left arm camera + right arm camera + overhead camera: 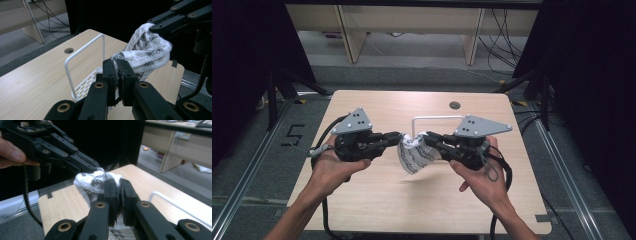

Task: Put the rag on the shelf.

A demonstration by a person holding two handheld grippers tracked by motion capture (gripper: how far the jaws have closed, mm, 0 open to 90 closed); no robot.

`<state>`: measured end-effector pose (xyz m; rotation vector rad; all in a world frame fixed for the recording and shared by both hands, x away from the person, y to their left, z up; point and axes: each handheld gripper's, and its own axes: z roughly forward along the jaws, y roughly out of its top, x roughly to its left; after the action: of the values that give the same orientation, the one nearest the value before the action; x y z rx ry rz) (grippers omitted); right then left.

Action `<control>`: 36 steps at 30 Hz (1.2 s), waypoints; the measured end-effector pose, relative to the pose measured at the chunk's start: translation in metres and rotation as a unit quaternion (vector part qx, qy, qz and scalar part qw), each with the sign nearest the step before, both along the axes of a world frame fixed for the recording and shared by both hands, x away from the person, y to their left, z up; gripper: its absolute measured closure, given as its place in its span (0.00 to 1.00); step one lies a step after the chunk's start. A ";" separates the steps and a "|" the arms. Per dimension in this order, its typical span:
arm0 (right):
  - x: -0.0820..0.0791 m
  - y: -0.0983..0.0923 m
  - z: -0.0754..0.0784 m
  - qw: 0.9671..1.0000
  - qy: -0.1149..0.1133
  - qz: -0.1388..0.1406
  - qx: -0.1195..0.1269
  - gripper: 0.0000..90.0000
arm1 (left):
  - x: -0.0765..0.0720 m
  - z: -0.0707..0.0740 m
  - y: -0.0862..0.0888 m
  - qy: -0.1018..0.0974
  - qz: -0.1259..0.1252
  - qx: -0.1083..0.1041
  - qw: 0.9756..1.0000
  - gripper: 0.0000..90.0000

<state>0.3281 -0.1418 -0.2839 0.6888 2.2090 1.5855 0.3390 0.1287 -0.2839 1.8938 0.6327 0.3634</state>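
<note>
The left gripper (398, 136) and the right gripper (428, 137) face each other above the middle of the table (362, 200). Each has its fingers pressed together, pinching an edge of a white patterned cloth (413, 157) that hangs between them, clear of the wood. At twelve o'clock from the cloth, just behind it, stands a white wire rack (437, 119).
</note>
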 end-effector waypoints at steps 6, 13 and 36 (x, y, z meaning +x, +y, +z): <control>0.008 -0.018 0.003 1.000 0.003 -0.031 0.007 0.95 | 0.012 0.009 -0.014 -0.003 0.001 -0.003 1.000 0.94; 0.023 -0.036 0.002 0.998 0.015 -0.064 0.023 0.95 | 0.028 0.015 -0.025 0.002 0.007 -0.009 1.000 0.94; 0.064 -0.055 0.015 0.994 0.032 -0.100 0.041 0.95 | 0.078 0.033 -0.050 0.015 0.041 -0.027 0.999 0.94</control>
<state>0.3918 -0.1972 -0.2689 0.9642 2.0539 1.5800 0.4168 0.0787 -0.2512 1.8289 0.7357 0.3686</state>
